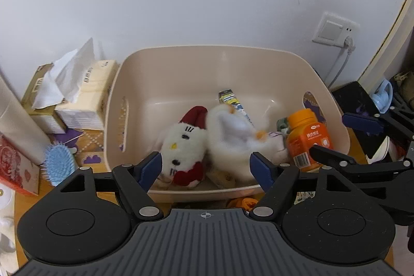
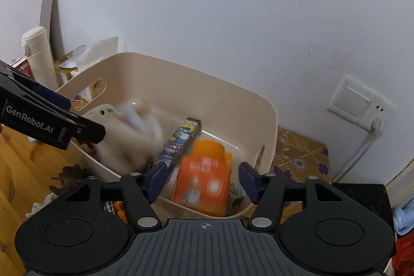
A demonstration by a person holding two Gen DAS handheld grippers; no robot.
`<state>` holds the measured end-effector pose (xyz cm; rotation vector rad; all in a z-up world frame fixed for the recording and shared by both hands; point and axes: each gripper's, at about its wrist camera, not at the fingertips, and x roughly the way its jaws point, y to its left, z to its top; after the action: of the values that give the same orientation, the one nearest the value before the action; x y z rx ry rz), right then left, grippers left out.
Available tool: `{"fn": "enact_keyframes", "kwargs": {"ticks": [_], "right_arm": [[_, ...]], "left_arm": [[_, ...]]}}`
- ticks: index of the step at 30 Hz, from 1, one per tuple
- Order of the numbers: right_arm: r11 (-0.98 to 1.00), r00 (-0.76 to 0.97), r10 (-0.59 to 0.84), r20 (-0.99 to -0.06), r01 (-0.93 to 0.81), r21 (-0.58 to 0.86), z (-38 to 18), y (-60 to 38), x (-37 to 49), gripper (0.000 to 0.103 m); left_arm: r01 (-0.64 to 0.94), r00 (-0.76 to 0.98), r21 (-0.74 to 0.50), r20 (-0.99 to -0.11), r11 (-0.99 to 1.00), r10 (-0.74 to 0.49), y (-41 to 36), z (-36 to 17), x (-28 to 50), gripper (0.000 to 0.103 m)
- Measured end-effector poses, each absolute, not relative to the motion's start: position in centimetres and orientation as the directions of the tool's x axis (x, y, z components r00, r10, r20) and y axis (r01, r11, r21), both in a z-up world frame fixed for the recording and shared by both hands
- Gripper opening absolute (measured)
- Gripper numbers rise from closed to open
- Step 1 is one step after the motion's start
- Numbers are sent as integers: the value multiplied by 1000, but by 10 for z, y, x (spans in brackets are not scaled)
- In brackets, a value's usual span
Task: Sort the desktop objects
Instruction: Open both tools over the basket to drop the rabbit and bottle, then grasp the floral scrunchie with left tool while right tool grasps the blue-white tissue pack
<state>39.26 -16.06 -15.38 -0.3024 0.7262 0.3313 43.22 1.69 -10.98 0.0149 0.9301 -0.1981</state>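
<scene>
A beige plastic bin [image 1: 134, 84] stands against the wall; it also shows in the right wrist view [image 2: 233, 97]. In it lie a white cat plush with a red hat [image 1: 183, 146], a blurred white fluffy toy [image 1: 233, 136], a cartoon-printed tube box [image 1: 233, 101] and an orange bottle [image 1: 308, 139]. My left gripper [image 1: 205, 170] is open and empty just above the bin's near rim, over the plush. My right gripper [image 2: 199, 181] is open and empty over the bin's near rim, with the orange bottle [image 2: 204, 177] lying in the bin below it, blurred.
Tissue packs [image 1: 85, 100], a blue hairbrush [image 1: 58, 164] and a red box [image 1: 15, 167] lie left of the bin. A white thermos [image 2: 38, 56] stands behind. A wall socket [image 1: 336, 30] with a cable is at the right. A black box [image 1: 357, 105] sits right of the bin.
</scene>
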Motion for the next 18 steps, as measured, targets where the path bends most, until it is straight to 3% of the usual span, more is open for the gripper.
{"fn": "enact_keyframes", "kwargs": {"ticks": [11, 18], "right_arm": [[906, 728, 225, -648, -400, -135, -137, -184, 362, 88], [898, 701, 218, -679, -417, -143, -151, -199, 342, 92]], "left_arm": [[153, 603, -75, -783, 985, -154, 38, -95, 394, 82], [145, 556, -63, -821, 988, -134, 53, -110, 368, 82]]}}
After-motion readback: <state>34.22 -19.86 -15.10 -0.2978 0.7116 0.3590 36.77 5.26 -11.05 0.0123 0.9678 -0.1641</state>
